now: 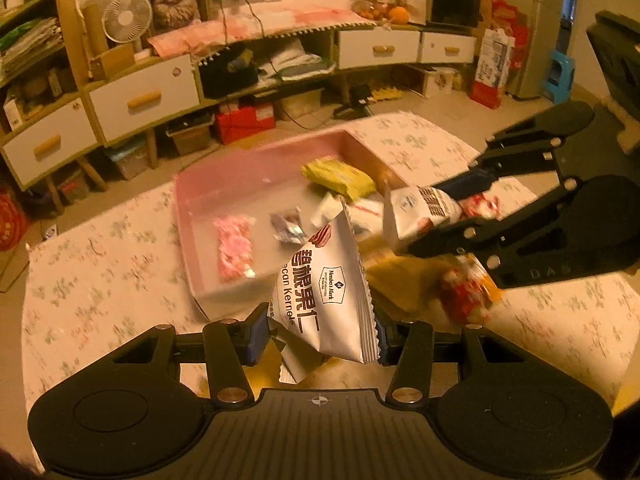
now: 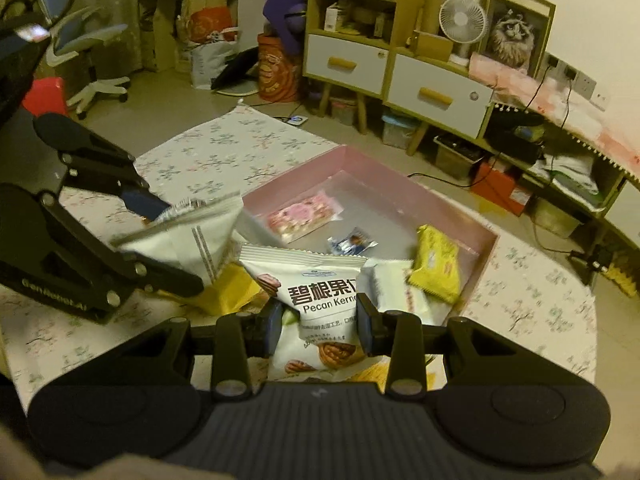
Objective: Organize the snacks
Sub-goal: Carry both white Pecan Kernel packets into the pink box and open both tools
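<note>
Left wrist view: the left gripper (image 1: pixel 320 334) is clamped on a white pecan kernel packet (image 1: pixel 326 292), its blue pads pressing the packet's lower sides so the packet stands tilted above the floral tablecloth (image 1: pixel 100 264). To the right, the right gripper (image 1: pixel 436 216) comes in from the side and pinches a second white pecan packet (image 1: pixel 416 214). Behind both lies the pink tray (image 1: pixel 248 176), holding a pink sweet packet (image 1: pixel 234 250), a small dark wrapped candy (image 1: pixel 287 226) and a yellow snack bag (image 1: pixel 340 178). A red snack packet (image 1: pixel 466 290), blurred, lies on the cloth just below the right gripper.

Right wrist view: the right gripper (image 2: pixel 318 322) is closed on its pecan packet (image 2: pixel 320 296), pads gripping both sides below the printed name. At left, the left gripper (image 2: pixel 160 240) holds its own white packet (image 2: pixel 188 240) edge-on. The pink tray (image 2: pixel 360 160) sits just beyond, with the pink packet (image 2: pixel 304 216), the small candy (image 2: pixel 352 242) and the yellow bag (image 2: pixel 436 264) inside; a white packet (image 2: pixel 396 286) lies touching the yellow bag.
</note>
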Available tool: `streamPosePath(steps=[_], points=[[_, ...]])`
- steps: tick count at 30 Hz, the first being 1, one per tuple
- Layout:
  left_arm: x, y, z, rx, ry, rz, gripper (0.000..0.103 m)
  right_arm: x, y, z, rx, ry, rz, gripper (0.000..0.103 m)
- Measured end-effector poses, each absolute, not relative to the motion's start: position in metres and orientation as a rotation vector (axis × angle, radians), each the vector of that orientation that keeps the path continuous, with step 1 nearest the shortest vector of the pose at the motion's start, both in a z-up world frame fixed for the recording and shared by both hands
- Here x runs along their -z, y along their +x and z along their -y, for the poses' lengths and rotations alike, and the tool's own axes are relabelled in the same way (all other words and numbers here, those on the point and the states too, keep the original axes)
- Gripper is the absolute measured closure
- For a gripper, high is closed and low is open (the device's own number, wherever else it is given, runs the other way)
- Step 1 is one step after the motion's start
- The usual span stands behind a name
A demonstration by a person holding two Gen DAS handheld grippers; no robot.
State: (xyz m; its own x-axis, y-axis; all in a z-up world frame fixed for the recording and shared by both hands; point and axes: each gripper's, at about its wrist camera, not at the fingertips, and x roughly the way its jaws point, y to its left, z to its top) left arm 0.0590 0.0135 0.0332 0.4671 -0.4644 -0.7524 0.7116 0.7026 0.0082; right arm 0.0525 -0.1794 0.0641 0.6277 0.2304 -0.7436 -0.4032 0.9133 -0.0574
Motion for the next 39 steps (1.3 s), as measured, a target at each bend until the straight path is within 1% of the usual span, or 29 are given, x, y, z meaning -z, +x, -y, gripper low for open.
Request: streamPosePath(steps=[7,25,31,39], points=[[-0.032,0.100,-0.007,0.696,0.337,-0.788,0.055,-0.061,0.083,0.185,-0.342,-0.224,-0.801,0.069],[0.006,0.204,0.035,0.641,0.359,-0.765,0.055,-0.026,0.158,0.200,-0.267,-0.177,-0.817,0.068],[0.018,0.226,0.044,0.630,0.361,-0.761,0.055,-0.014,0.175,0.202,-0.237,-0.163,-0.818,0.068],[0.035,0.244,0.048,0.602,0.353,-0.783,0.055,-0.011,0.189,0.201,-0.215,-0.144,-0.810,0.068]])
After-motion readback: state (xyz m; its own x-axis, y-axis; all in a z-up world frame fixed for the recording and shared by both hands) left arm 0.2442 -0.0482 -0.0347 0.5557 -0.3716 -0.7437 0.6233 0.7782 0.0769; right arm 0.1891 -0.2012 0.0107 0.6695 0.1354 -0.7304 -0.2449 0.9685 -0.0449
